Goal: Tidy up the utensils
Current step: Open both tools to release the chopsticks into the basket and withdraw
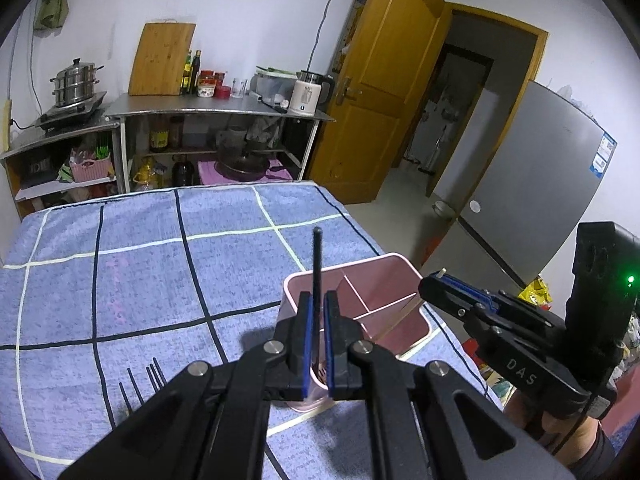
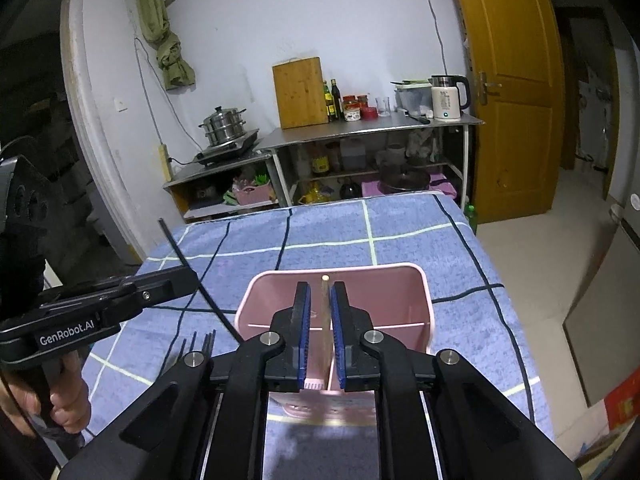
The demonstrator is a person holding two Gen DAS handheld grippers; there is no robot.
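Observation:
A pink divided utensil holder (image 1: 394, 264) (image 2: 400, 300) stands on the blue checked cloth near the table's right edge. My left gripper (image 1: 318, 300) (image 2: 188, 280) is shut on a black chopstick (image 1: 317, 256) (image 2: 173, 242), held upright with its lower end inside the holder's near-left compartment. My right gripper (image 2: 322, 292) (image 1: 436, 280) is over the holder with a thin wooden chopstick (image 2: 325, 300) (image 1: 400, 312) between its pads. The jaws stand slightly apart, with a gap on the left of the stick, and its lower end rests inside the holder. Several black chopsticks (image 1: 140, 384) (image 2: 200, 344) lie on the cloth left of the holder.
The checked cloth (image 1: 140, 272) covers the table, whose right edge drops to the floor just past the holder. Behind are steel shelves (image 2: 372, 126) with a steamer pot (image 2: 224, 124), cutting board (image 2: 300, 92) and kettle (image 2: 446, 98). A wooden door (image 2: 516, 100) and a grey fridge (image 1: 532, 184) stand right.

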